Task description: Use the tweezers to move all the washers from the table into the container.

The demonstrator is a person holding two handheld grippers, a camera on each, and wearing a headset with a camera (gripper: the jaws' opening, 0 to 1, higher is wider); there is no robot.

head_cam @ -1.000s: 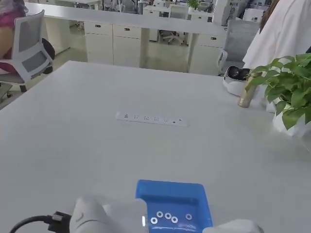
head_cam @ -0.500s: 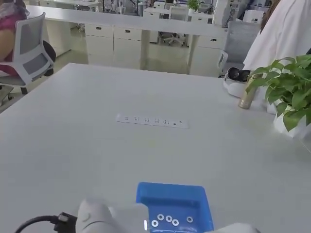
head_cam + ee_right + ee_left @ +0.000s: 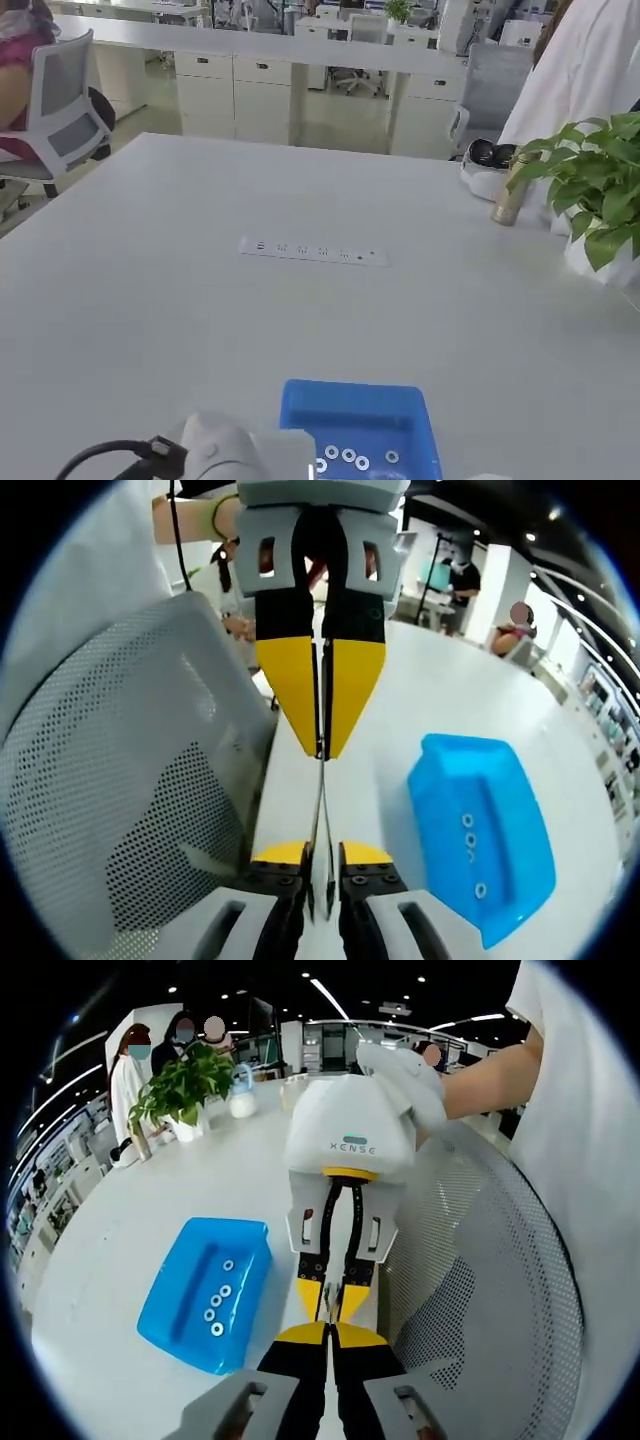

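A blue container sits at the table's near edge, holding several washers. The left gripper's white body, with its cable, is just left of it. The two grippers face each other tip to tip. In the left gripper view, my left gripper is shut and meets the right gripper, with the container and washers to their left. In the right gripper view, thin silver tweezers run from my shut right gripper up into the left gripper; the container lies to the right.
A white power strip lies mid-table. A potted plant, a brass cylinder and a white device stand at the far right, by a person in white. A grey mesh chair is close behind the grippers.
The head camera has tilted up slightly, so the container sits lower in the picture. The left gripper's body has slid a little right, toward the container's near corner.
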